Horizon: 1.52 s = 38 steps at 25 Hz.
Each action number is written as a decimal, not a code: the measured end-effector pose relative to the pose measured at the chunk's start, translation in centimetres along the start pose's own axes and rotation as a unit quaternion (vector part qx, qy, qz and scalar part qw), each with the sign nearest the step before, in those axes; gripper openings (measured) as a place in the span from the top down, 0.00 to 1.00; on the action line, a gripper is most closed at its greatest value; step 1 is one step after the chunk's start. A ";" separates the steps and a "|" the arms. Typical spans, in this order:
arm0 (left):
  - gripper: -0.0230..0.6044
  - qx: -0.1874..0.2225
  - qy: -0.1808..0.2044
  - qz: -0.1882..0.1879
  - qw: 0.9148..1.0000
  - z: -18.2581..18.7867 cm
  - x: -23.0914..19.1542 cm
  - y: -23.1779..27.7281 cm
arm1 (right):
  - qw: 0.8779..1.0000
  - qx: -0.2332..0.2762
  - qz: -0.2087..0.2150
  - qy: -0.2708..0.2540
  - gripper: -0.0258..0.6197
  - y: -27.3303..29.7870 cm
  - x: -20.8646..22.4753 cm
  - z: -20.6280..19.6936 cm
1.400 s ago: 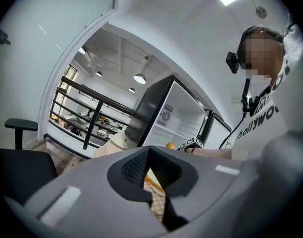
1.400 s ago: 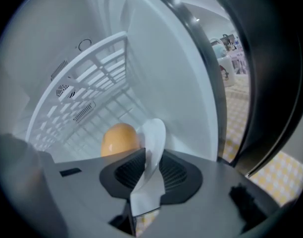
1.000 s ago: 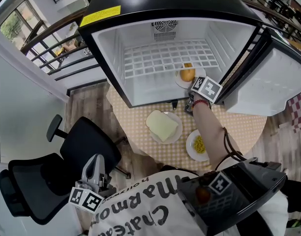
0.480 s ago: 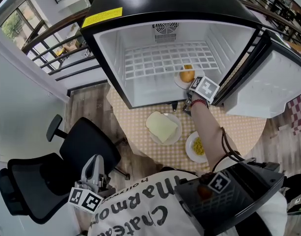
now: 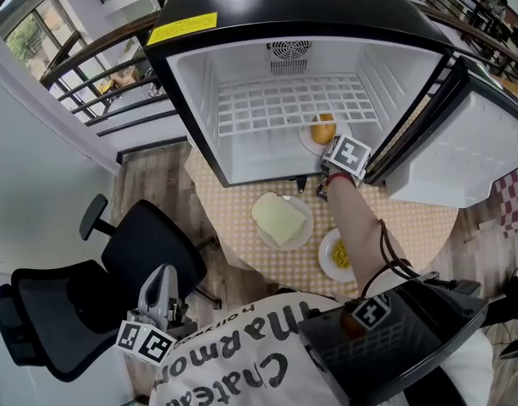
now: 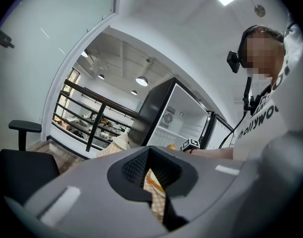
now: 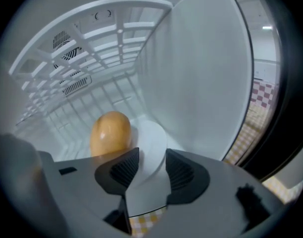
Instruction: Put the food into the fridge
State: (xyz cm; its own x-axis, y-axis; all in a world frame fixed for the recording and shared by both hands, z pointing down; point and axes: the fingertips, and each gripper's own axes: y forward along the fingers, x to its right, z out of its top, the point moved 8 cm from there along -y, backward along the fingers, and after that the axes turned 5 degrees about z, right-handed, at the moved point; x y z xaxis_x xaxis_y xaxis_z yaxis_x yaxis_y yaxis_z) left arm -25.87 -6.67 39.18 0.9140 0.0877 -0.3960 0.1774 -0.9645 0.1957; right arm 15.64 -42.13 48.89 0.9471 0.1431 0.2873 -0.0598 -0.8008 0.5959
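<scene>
A golden bread roll [image 5: 323, 128] [image 7: 110, 133] lies on a white plate [image 5: 308, 138] [image 7: 150, 138] on the floor of the open mini fridge [image 5: 242, 74], at its front right. My right gripper [image 5: 328, 145] [image 7: 146, 170] reaches in from the fridge's mouth. Its jaws have just been opening and stand open, with the plate's near rim between them. On the table sit a plate with a pale bread slice [image 5: 280, 218] and a plate of yellow food [image 5: 341, 252]. My left gripper [image 5: 162, 288] [image 6: 151, 182] hangs low at the left, shut and empty.
The fridge stands on a round table with a checked cloth [image 5: 411, 218]. Its door [image 5: 471, 142] is swung open to the right. A wire shelf [image 5: 276, 100] spans the fridge higher up. A black office chair [image 5: 149, 260] stands left of the table, near my left gripper.
The right hand and its marker cube have shifted slightly up and rolled a little at the fridge's mouth. The roll's plate stays put inside. The left gripper has not moved.
</scene>
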 end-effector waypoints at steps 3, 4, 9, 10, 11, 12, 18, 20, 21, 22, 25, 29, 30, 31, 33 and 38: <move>0.95 0.002 0.000 0.001 1.000 0.1 -0.1 -0.2 | 1.000 0.000 -0.011 -0.009 0.70 0.1 -0.1 0.0; 0.95 0.003 0.000 0.002 1.000 0.1 -0.1 -0.2 | 1.000 0.002 -0.017 -0.020 0.70 0.1 0.0 0.1; 0.95 0.008 -0.004 0.006 1.000 -0.1 -0.2 -0.6 | 0.999 0.005 -0.022 -0.035 0.70 -0.3 -0.1 0.5; 0.95 0.008 -0.005 0.007 1.000 -0.1 -0.2 -0.7 | 0.999 0.006 -0.021 -0.033 0.70 -0.4 -0.1 0.5; 0.95 0.009 -0.006 0.007 1.000 -0.2 -0.2 -0.7 | 0.999 0.007 -0.020 -0.027 0.70 -0.3 0.0 0.5; 0.95 0.009 -0.006 0.007 1.000 -0.2 -0.2 -0.8 | 1.000 0.008 -0.018 -0.019 0.70 -0.2 0.2 0.4; 0.95 0.011 -0.003 -0.005 1.000 0.0 0.1 -1.2 | 0.999 0.033 0.016 0.004 0.72 -1.7 0.3 0.8; 0.95 0.009 0.003 -0.011 1.000 0.2 0.1 -1.4 | 0.998 0.049 0.030 0.016 0.78 -2.6 0.6 0.8; 0.95 0.009 0.006 -0.015 1.000 0.3 0.2 -1.5 | 0.997 0.061 0.038 0.026 0.85 -3.1 0.8 0.8; 0.95 0.009 0.008 -0.019 1.000 0.4 0.3 -1.6 | 0.996 0.073 0.047 0.037 0.89 -3.6 1.1 0.8; 0.95 0.009 0.018 -0.034 0.999 0.8 0.5 -2.1 | 0.991 0.091 0.076 0.054 0.91 -5.2 1.9 0.4; 0.95 0.006 0.026 -0.064 0.998 1.0 0.8 -2.9 | 0.984 0.118 0.114 0.061 0.93 -8.9 2.9 -0.7; 0.95 0.004 0.027 -0.073 0.997 1.0 1.0 -3.0 | 0.983 0.123 0.123 0.063 0.93 -10.0 3.2 -1.1; 0.95 0.001 0.027 -0.082 0.996 0.9 1.1 -3.2 | 0.981 0.126 0.133 0.066 0.93 -11.2 3.3 -1.6; 0.95 -0.005 0.024 -0.098 0.995 0.7 1.4 -3.5 | 0.977 0.132 0.153 0.065 0.93 -13.9 3.1 -2.8; 0.95 -0.028 0.015 -0.144 0.989 -0.6 2.4 -4.3 | 0.972 0.150 0.177 0.020 0.93 -21.1 2.3 -6.2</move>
State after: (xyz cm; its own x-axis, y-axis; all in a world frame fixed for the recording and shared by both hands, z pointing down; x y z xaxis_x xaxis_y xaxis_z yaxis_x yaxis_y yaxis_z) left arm -24.17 -2.18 37.94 0.8329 0.3659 -0.4153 0.4515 -0.8831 0.1274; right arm 17.14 -21.29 41.63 0.8706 -0.1556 0.4667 -0.2798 -0.9369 0.2097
